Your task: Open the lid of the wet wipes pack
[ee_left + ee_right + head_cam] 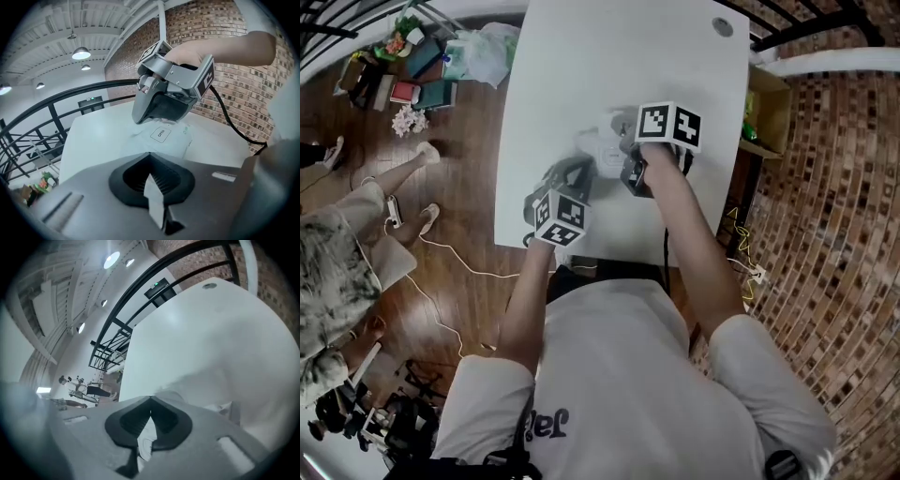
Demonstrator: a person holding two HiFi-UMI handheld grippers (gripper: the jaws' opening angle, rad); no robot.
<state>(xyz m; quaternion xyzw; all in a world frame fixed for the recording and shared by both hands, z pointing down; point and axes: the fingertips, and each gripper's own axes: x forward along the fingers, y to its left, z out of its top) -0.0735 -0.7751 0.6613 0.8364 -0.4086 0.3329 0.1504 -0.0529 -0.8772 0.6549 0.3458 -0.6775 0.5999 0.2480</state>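
Item: 2 bare forearms, extended away from the torso.
- Left gripper [151, 180]: nearer, left, pitched downward; jaws pinched together on a thin white edge [157, 201].
- Right gripper [149, 425]: farther, right, tilted down; jaws clamped on a white flap [146, 441].

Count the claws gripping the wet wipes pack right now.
2. The left claw pinches the near edge of the wet wipes pack. The right claw is shut on white material at its far end, beyond the OPEN label. No other claws appear.
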